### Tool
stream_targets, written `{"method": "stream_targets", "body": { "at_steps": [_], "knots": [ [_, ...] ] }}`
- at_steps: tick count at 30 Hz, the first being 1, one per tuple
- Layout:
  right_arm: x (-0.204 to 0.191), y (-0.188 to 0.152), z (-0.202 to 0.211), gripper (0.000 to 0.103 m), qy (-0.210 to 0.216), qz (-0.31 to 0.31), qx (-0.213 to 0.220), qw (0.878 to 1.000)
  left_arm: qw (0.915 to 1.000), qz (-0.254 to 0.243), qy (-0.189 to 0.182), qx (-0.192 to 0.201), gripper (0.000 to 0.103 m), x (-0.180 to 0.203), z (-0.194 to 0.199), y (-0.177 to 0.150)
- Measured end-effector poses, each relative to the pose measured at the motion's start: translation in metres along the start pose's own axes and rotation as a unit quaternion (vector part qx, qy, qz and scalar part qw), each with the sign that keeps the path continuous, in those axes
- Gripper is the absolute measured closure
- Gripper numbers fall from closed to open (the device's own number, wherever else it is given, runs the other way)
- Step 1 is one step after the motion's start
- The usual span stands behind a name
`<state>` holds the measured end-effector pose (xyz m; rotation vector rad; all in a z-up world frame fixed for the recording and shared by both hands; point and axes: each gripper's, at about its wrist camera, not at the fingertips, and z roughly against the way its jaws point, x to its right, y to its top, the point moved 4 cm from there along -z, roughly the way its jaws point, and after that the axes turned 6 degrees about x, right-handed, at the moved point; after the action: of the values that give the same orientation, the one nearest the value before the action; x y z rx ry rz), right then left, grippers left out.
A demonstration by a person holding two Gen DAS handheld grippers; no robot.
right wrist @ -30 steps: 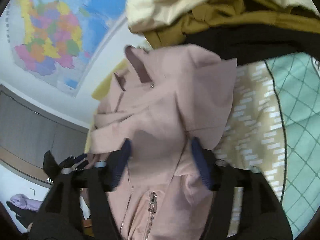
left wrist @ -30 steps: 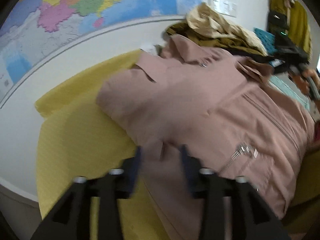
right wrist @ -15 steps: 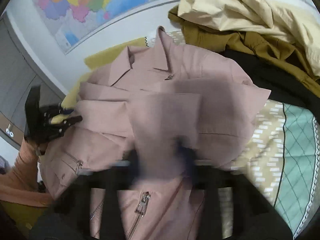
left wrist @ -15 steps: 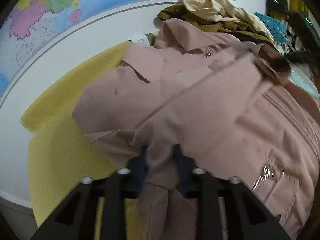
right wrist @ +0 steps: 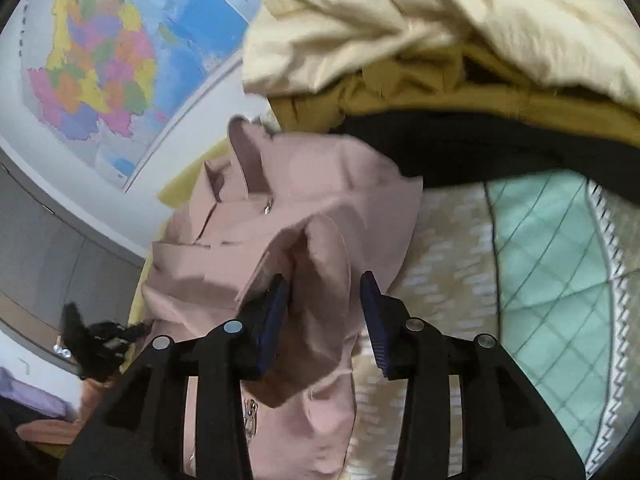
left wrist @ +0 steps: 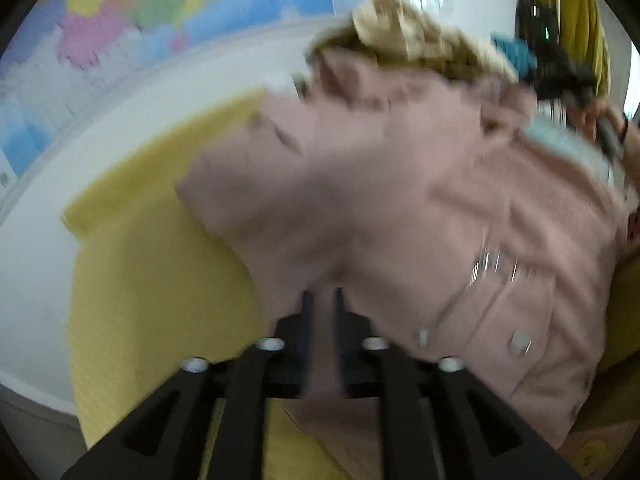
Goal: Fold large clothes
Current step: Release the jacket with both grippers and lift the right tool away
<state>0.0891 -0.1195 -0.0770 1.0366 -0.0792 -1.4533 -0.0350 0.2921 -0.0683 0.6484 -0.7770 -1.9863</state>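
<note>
Pink jacket (left wrist: 400,208) pinched in left jaws, right jaws parted around its sleeve (right wrist: 320,280)

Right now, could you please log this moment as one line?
left gripper: shut on pink jacket | right gripper: open around sleeve fold | surface: yellow sheet

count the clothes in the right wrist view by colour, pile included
pink: 1, the pink jacket
cream: 1, the cream garment on top of the pile
mustard: 1, the mustard garment under it
black: 1, the black garment at the pile's base
total: 4
</note>
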Motion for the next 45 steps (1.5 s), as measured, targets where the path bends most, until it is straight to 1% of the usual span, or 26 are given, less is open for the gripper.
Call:
{"method": "stream_targets", "body": {
  "at_steps": [1,2,4,6,7,10,14,16,18,19,20,22,24,25,26,28,29,31,33,34,35,37,38,41,43,45],
  "knots": [
    [-0.004,0.006,0.008,0.062,-0.008,0.007,0.023,1.0,0.9998,-0.006,0.009,0.015,0.055,0.0,0.004,0.007],
    [-0.011,0.013,0.018,0.056,-0.016,0.02,0.049,0.998,0.9993,-0.013,0.016,0.031,0.051,0.0,0.007,0.017],
    [-0.029,0.022,0.027,0.046,-0.039,0.055,0.089,0.994,0.9988,-0.02,0.01,0.044,0.047,0.003,0.004,0.034],
    [-0.064,0.03,0.019,0.042,-0.03,0.116,0.091,0.989,0.9989,-0.022,0.015,0.039,0.047,0.004,-0.01,0.044],
    [-0.083,0.029,0.006,0.037,-0.024,0.153,0.073,0.985,0.9993,-0.02,0.013,0.031,0.047,0.005,-0.02,0.048],
    [-0.127,0.015,-0.046,0.038,-0.015,0.247,0.007,0.969,0.9999,-0.011,-0.006,0.007,0.047,0.005,-0.045,0.048],
    [-0.155,-0.008,-0.123,0.039,-0.011,0.315,-0.093,0.945,0.9995,-0.015,-0.021,-0.021,0.049,0.01,-0.058,0.033],
    [-0.16,-0.016,-0.148,0.039,-0.02,0.338,-0.121,0.933,0.9992,-0.015,-0.028,-0.026,0.051,0.013,-0.056,0.024],
    [-0.16,-0.021,-0.166,0.051,-0.012,0.343,-0.149,0.927,0.9988,-0.015,-0.034,-0.032,0.051,0.014,-0.053,0.014],
    [-0.16,-0.023,-0.172,0.07,-0.003,0.342,-0.163,0.926,0.9987,-0.015,-0.034,-0.036,0.051,0.014,-0.052,0.011],
    [-0.161,-0.025,-0.176,0.097,0.002,0.347,-0.175,0.921,0.9985,-0.016,-0.035,-0.038,0.051,0.015,-0.052,0.008],
    [-0.163,-0.023,-0.172,0.1,0.006,0.356,-0.175,0.918,0.9982,-0.014,-0.039,-0.043,0.052,0.015,-0.052,0.001],
    [-0.174,-0.011,-0.159,0.101,0.005,0.37,-0.143,0.918,0.9978,-0.007,-0.046,-0.046,0.052,0.015,-0.052,-0.004],
    [-0.179,0.001,-0.148,0.101,0.011,0.369,-0.116,0.922,0.9977,-0.003,-0.049,-0.046,0.052,0.015,-0.052,-0.006],
    [-0.182,0.017,-0.138,0.101,0.017,0.35,-0.085,0.933,0.9976,0.0,-0.052,-0.045,0.052,0.015,-0.051,-0.008],
    [-0.184,0.036,-0.132,0.101,0.012,0.332,-0.053,0.942,0.9977,-0.002,-0.055,-0.04,0.052,0.017,-0.048,-0.009],
    [-0.185,0.037,-0.136,0.101,0.002,0.335,-0.05,0.941,0.9977,-0.003,-0.054,-0.04,0.052,0.019,-0.046,-0.01],
    [-0.178,0.027,-0.158,0.098,-0.022,0.345,-0.082,0.935,0.9979,-0.006,-0.048,-0.043,0.052,0.02,-0.043,-0.011],
    [-0.168,0.014,-0.176,0.085,-0.049,0.351,-0.108,0.929,0.9984,-0.004,-0.043,-0.036,0.052,0.018,-0.036,-0.008],
    [-0.16,0.009,-0.179,0.068,-0.059,0.35,-0.12,0.927,0.9987,-0.002,-0.043,-0.028,0.051,0.016,-0.032,-0.006],
    [-0.153,0.009,-0.174,0.059,-0.07,0.343,-0.108,0.931,0.999,0.003,-0.042,-0.015,0.051,0.012,-0.025,-0.001],
    [-0.147,0.015,-0.152,0.058,-0.051,0.323,-0.085,0.941,0.999,0.013,-0.038,0.016,0.043,0.004,-0.011,0.011],
    [-0.143,0.02,-0.129,0.058,-0.035,0.307,-0.064,0.949,0.9984,0.02,-0.042,0.033,0.042,0.001,-0.005,0.019],
    [-0.135,0.017,-0.085,0.056,-0.01,0.281,-0.031,0.959,0.9951,0.038,-0.061,0.067,0.04,-0.003,-0.001,0.039],
    [-0.13,0.004,-0.073,0.057,-0.011,0.288,-0.041,0.957,0.996,0.039,-0.059,0.054,0.041,-0.001,-0.016,0.043],
    [-0.119,-0.014,-0.075,0.061,-0.038,0.312,-0.064,0.947,0.9968,0.052,-0.059,0.011,0.041,0.0,-0.046,0.041]
  ]
}}
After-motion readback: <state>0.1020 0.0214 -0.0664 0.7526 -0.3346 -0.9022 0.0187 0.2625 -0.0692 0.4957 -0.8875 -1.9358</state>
